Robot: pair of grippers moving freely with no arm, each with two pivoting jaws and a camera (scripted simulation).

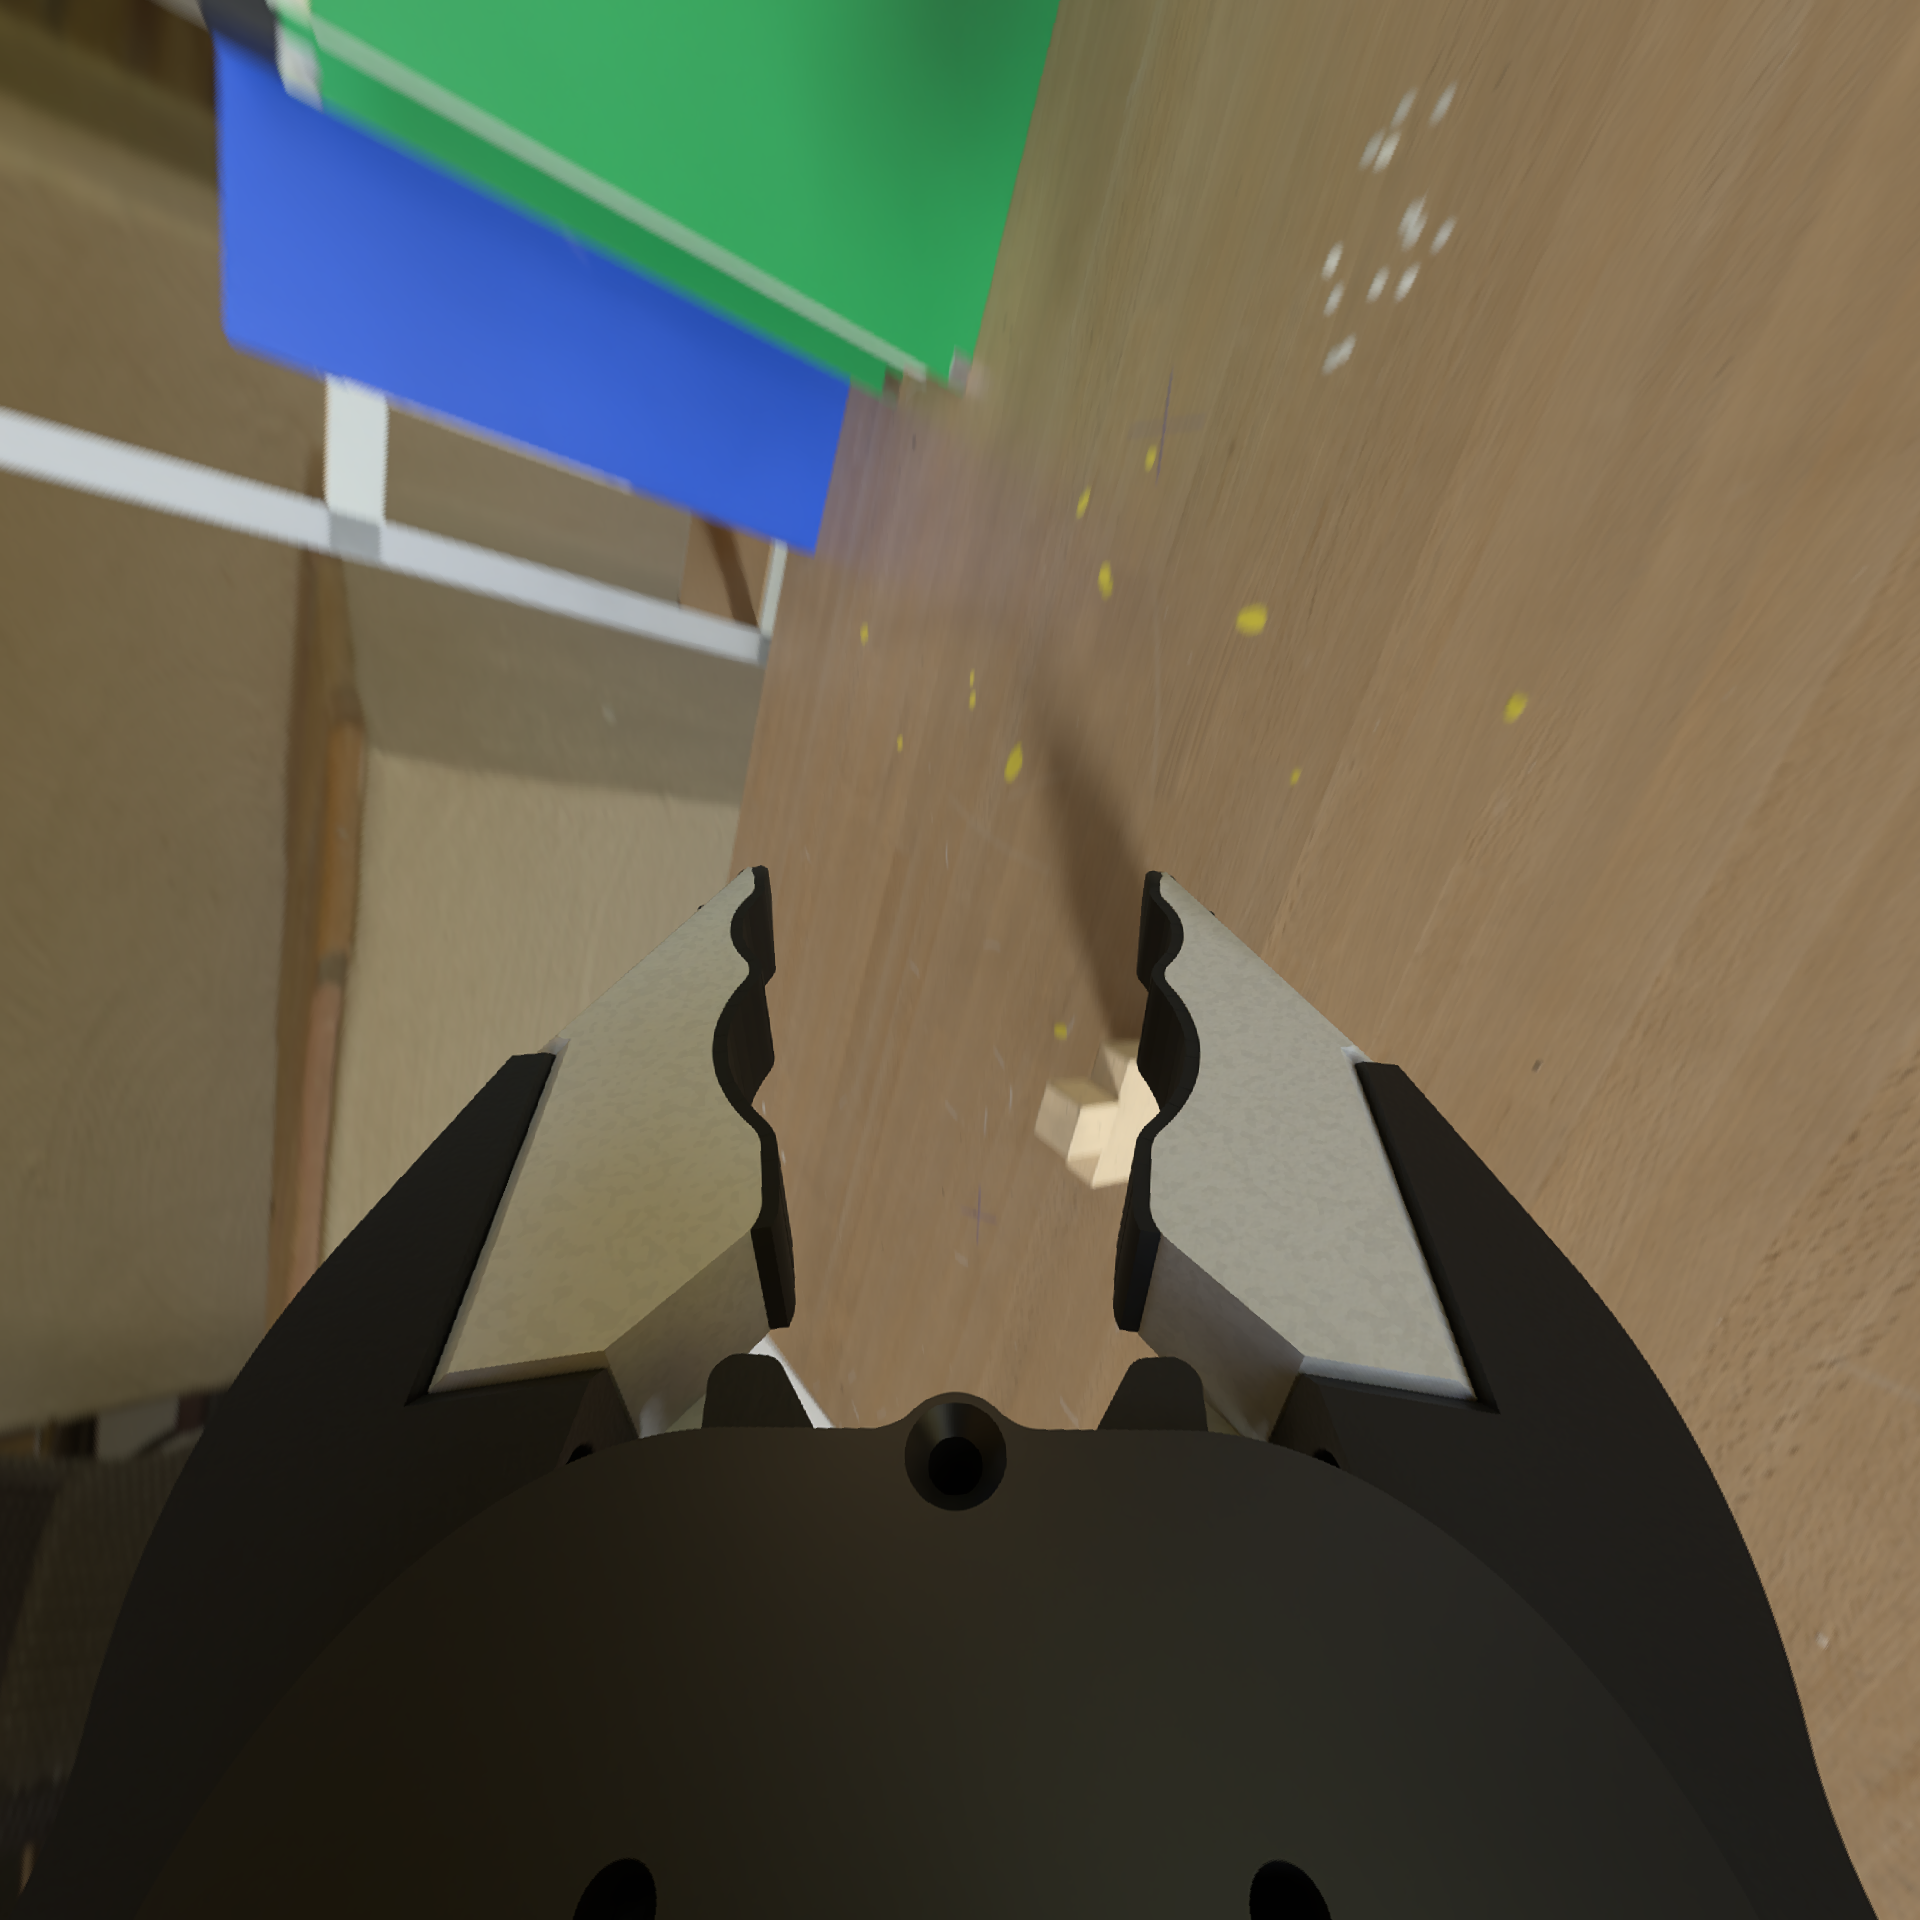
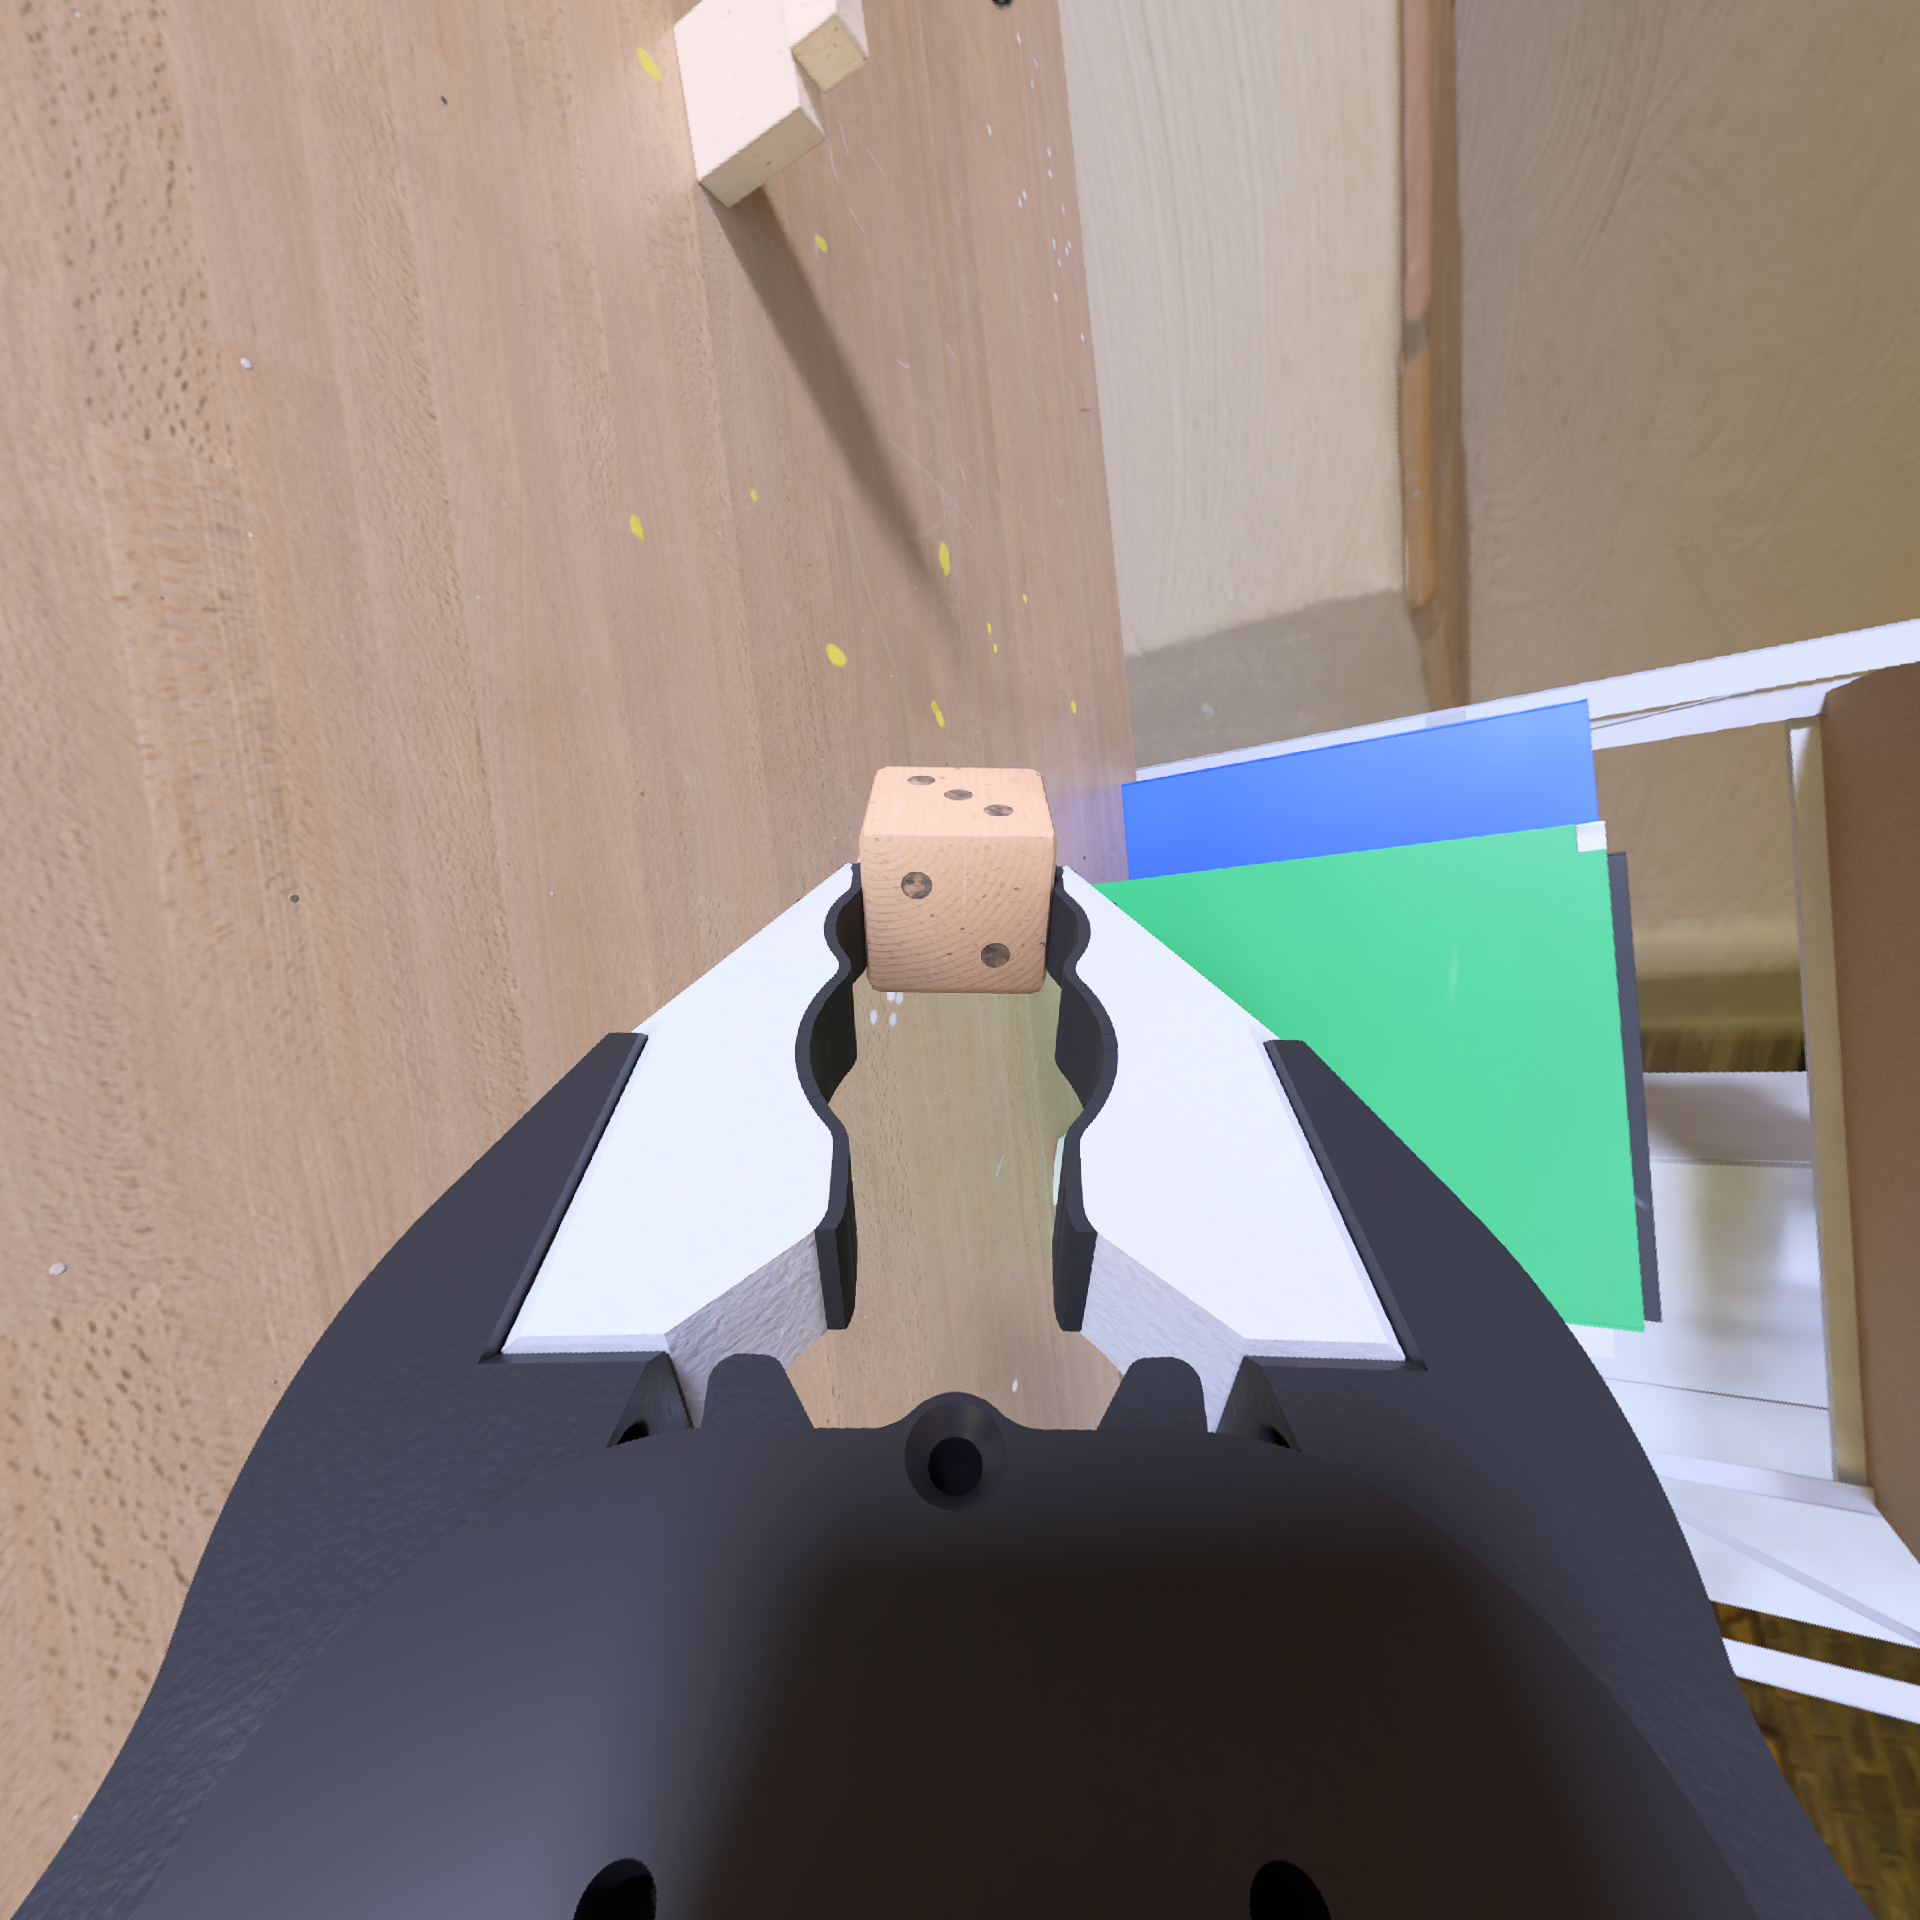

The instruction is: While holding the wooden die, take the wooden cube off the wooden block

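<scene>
My right gripper (image 2: 956,883) is shut on a wooden die (image 2: 956,883) with dark pips, held at the fingertips above the wooden table (image 2: 364,727). A pale wooden block (image 2: 743,99) lies on the table at the top of the right wrist view, with a small wooden cube (image 2: 831,47) resting on it. My left gripper (image 1: 956,894) is open and empty above the table. In the left wrist view the pale block (image 1: 1086,1138) and cube (image 1: 1122,1065) show small and far, partly hidden behind my right finger.
Green (image 1: 727,156) and blue (image 1: 499,312) panels stand beside the table edge, also in the right wrist view (image 2: 1403,1039). A white frame (image 1: 260,509) runs past them. Yellow and white paint specks (image 1: 1252,618) dot the table. A beige wall lies beyond.
</scene>
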